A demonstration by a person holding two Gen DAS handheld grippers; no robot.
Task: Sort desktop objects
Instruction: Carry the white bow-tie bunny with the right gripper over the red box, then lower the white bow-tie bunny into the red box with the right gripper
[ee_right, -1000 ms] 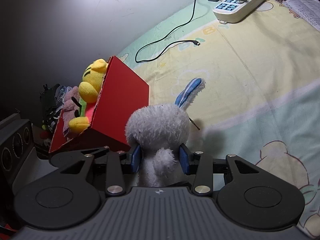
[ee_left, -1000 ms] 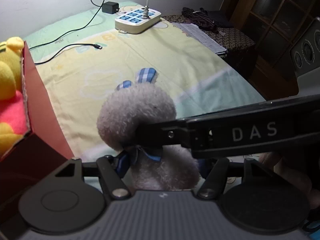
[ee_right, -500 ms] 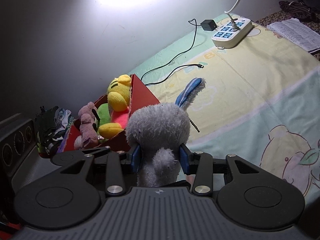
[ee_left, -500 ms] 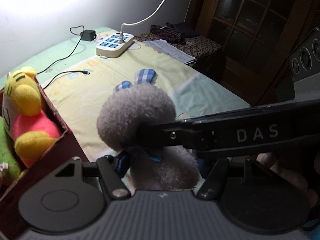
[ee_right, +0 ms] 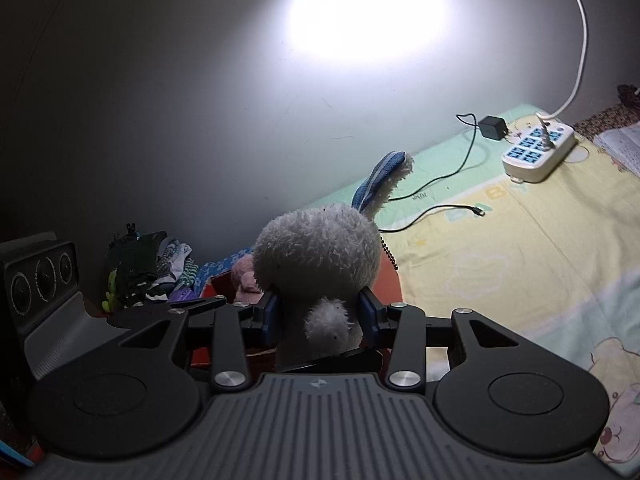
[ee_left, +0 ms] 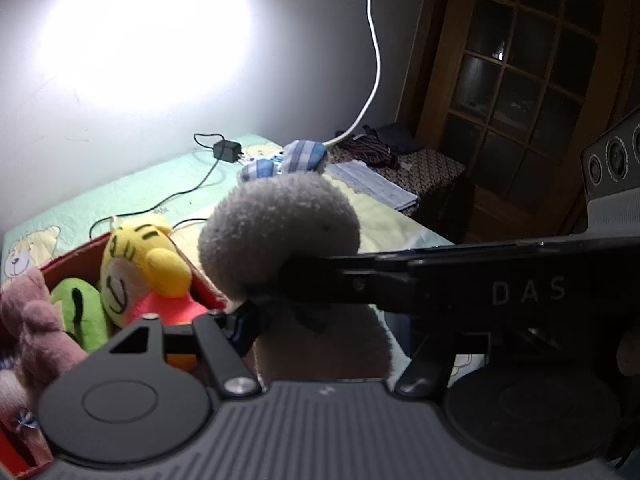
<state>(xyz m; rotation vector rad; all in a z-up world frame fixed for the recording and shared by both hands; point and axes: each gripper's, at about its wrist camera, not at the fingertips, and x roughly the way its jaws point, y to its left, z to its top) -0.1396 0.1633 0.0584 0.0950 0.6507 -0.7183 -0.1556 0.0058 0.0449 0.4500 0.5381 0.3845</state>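
Four plush toys [ee_left: 280,236] — one red box [ee_left: 204,292] — one power strip [ee_right: 538,152].

Dim room lit by one hard pool of light blown out to white glare on the wall [ee_right: 200,120], falling off to near-black corners, gripper bodies and foreground in shadow, fisheye bending the edges, the toy [ee_left: 280,232] soft and close to the lens.

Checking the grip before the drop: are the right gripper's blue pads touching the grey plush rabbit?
Touching. In the right wrist view the right gripper has both blue pads pressed into the grey plush rabbit.
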